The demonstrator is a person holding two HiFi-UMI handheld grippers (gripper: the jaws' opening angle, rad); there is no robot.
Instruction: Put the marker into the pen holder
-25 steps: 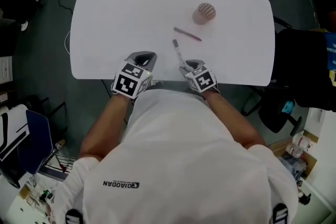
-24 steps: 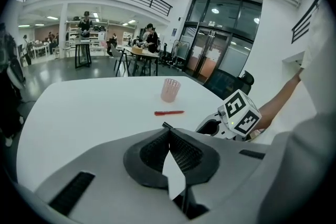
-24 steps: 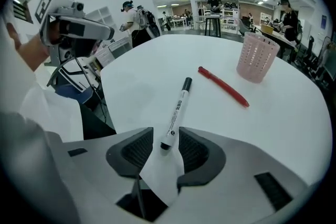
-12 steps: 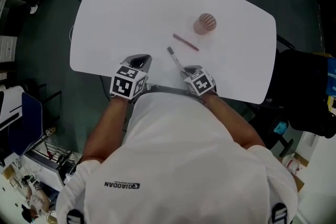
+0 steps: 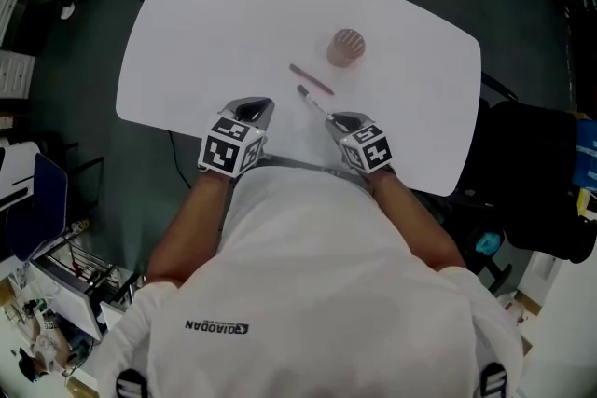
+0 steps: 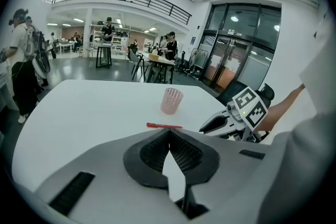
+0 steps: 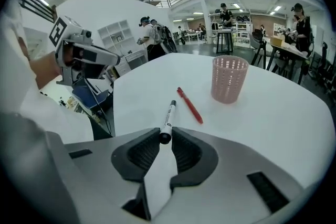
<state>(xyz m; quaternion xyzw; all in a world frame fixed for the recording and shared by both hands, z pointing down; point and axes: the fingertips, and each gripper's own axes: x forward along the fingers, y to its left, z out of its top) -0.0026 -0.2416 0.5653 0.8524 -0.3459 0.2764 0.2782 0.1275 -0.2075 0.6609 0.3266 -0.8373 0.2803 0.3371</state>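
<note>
A black-and-white marker [image 5: 313, 103] sticks out forward from my right gripper [image 5: 338, 124]. Its jaws have just been closing and now press on the marker's near end [image 7: 168, 118], holding it a little above the white table [image 5: 205, 23]. A pink mesh pen holder [image 5: 346, 48] stands upright farther back, also seen in the right gripper view [image 7: 229, 79]. A red pen [image 5: 311, 79] lies between it and the marker. My left gripper [image 5: 254, 110] hovers near the table's front edge, its tips together with nothing in them [image 6: 169, 132].
The table's near edge runs just under both grippers, against the person's body. A dark chair [image 5: 532, 182] stands off the table's right side. People and furniture fill the hall far behind the table.
The right gripper's jaws have shut on the marker's near end and lifted it off the table. Both grippers have shifted slightly, and the red pen has stayed put.
</note>
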